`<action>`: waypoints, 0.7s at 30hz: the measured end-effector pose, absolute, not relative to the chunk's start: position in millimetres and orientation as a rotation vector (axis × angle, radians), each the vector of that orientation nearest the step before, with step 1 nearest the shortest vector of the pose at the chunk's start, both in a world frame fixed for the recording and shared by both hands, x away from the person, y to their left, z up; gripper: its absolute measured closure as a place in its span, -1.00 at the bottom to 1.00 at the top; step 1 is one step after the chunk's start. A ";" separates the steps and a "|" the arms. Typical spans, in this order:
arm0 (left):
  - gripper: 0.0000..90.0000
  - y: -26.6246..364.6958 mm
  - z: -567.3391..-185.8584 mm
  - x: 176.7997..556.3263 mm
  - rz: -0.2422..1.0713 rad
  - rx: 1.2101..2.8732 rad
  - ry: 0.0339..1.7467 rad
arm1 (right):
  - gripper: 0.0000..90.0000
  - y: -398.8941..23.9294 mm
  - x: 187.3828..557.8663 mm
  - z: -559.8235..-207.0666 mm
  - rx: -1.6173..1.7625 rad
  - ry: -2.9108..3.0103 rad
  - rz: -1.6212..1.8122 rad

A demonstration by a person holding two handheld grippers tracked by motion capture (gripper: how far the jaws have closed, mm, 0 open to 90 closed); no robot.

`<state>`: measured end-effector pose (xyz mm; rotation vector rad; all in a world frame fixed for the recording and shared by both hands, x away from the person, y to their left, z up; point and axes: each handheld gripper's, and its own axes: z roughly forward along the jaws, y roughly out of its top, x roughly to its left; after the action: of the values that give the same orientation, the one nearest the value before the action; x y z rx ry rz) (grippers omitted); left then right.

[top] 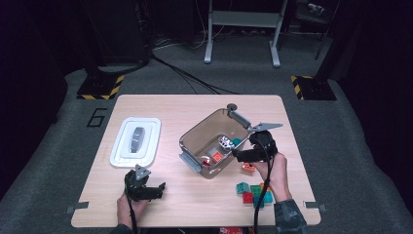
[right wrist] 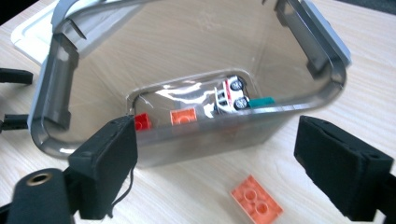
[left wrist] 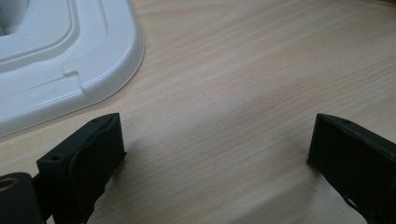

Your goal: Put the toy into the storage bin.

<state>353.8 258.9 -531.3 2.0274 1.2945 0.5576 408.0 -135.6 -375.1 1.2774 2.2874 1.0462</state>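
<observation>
High view. Wooden bench (top: 160, 105) carrying a clear plastic bin (top: 195, 134), tilted so that its mouth faces the person, and a white lid (top: 148, 141) lying flat well to the left of it. Bin contents: a toy car (top: 225, 142), an orange brick (top: 217, 157), a red brick (top: 206, 162) and a teal piece (top: 236, 142). A loose pile of bricks (top: 251, 191) sits near the bench's front right edge, with one orange flat brick (top: 248, 167) just outside the bin wall. Right tool (top: 237, 155) is at the bin's near rim, right beside that brick. Left tool (top: 158, 187) rests low at the front left, apart from everything.

Left gripper view. Jaws spread wide over bare wood, nothing between them. Lid corner (left wrist: 70, 60) lies ahead and to the left, not touching.

Right gripper view. Jaws stand wide apart and empty. The orange flat brick (right wrist: 256, 198) lies flat on the wood between them, nearer the right jaw, just in front of the bin wall (right wrist: 210, 135). Toy car (right wrist: 231, 93) and two bricks rest against the inside of that wall.

Handling note, as judgement: the work appears to be loading bricks into the bin. Lower the right tool squarely over the flat brick, close across its short sides, and keep clear of the bin wall so that it does not shift.
</observation>
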 end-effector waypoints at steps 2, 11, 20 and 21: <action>-0.92 259.0 -531.4 353.8 0.557 2.027 1.294 | -0.79 -141.1 405.3 -378.0 1.294 2.284 1.041; -0.92 259.0 -531.3 353.8 0.558 2.028 1.295 | -0.95 -164.6 397.6 -400.7 1.383 2.270 1.015; -0.92 258.9 -531.4 353.8 0.558 2.027 1.295 | -0.93 -186.7 384.8 -427.9 1.502 2.253 0.968; -0.92 258.9 -531.3 353.8 0.558 2.028 1.295 | -0.91 -193.0 380.7 -435.6 1.539 2.233 0.959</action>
<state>353.8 258.9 -531.3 2.0279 1.2950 0.5577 380.7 -193.0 -435.6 1.5391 2.2335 0.9590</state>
